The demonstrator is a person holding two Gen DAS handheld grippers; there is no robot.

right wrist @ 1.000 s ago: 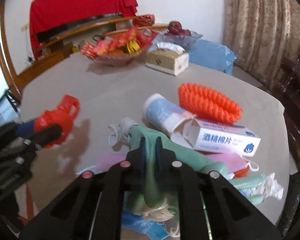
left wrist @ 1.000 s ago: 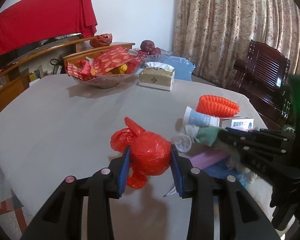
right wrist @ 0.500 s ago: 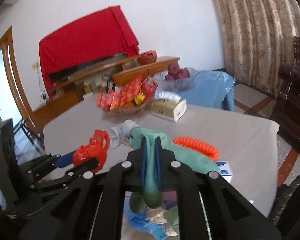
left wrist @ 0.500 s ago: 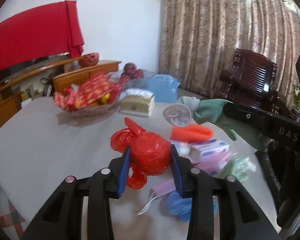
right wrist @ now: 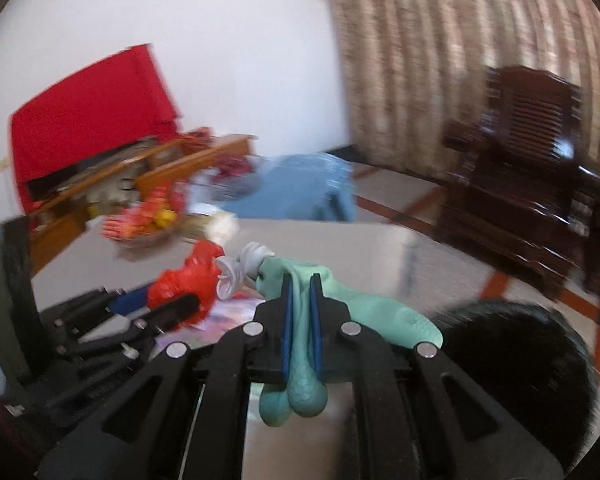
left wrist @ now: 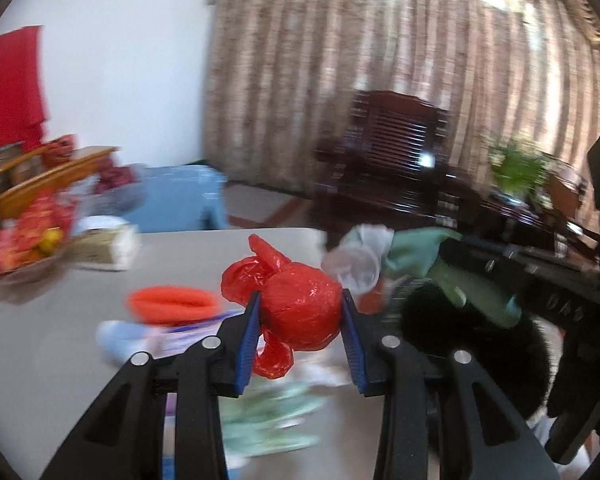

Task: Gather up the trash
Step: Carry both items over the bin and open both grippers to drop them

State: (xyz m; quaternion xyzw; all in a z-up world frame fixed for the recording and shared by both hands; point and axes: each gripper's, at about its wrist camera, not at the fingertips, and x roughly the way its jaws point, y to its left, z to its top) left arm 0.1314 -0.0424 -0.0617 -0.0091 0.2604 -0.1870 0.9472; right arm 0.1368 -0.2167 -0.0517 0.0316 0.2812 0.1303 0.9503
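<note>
The worry is losing either load over the grey table (left wrist: pixel 60 344) rather than over the dark round bin (right wrist: pixel 512 344) at its edge. My right gripper (right wrist: pixel 299 320) is pinched almost shut on a limp mint-green rubber glove (right wrist: pixel 380 312), whose fingers dangle below the pads and whose white cuff flops forward; a swing could drag it through the jaws. My left gripper (left wrist: pixel 300 320) is clamped across a knotted red plastic bag bundle (left wrist: pixel 296 308), slick and rounded, so it may squirt out if squeezed unevenly. Both tools tilt downward, side by side above the table's edge. The blur makes the bin's opening hard to judge, so I might release short.
</note>
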